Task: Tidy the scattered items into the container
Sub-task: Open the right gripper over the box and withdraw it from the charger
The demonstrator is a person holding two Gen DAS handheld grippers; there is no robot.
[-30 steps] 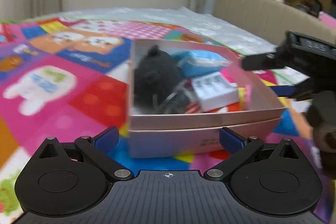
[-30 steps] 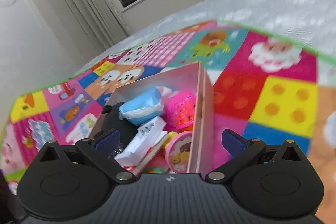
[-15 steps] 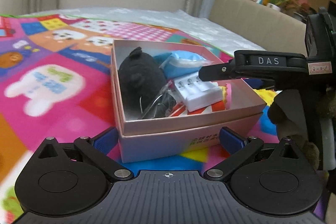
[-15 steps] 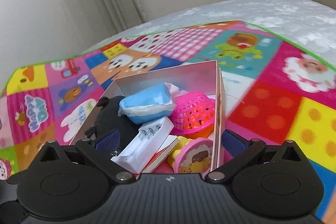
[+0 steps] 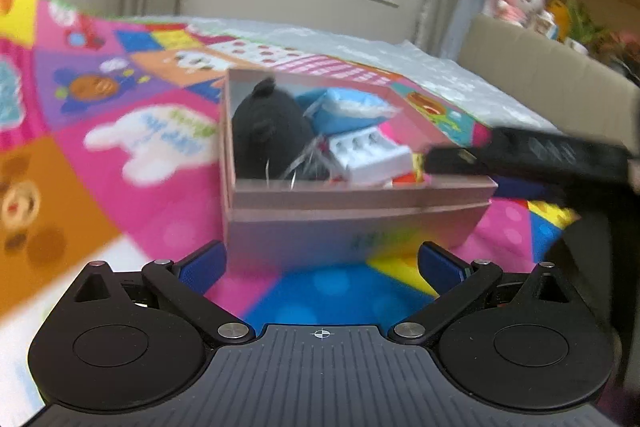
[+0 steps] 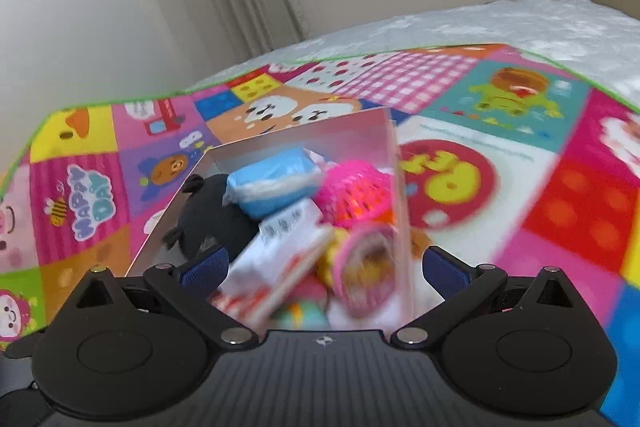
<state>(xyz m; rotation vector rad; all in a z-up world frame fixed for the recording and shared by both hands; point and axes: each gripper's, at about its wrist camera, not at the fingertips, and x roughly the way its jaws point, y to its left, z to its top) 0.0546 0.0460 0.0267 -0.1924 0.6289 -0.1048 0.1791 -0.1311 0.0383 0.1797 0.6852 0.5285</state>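
Observation:
A pink cardboard box sits on the colourful play mat and holds several items: a black plush toy, a blue tissue pack and a white battery charger. In the right wrist view the box wall also holds a pink mesh basket and a pink round tin. My left gripper is open and empty just in front of the box. My right gripper is open and empty over the box's near right corner; its body shows blurred in the left wrist view.
The play mat lies on a white quilted bed cover. A beige headboard with a pink plush toy on it stands at the right. A window and curtains are behind.
Both views have shifted and blurred. My left gripper has backed away slightly and turned. My right gripper has dropped closer over the box. Both stay open.

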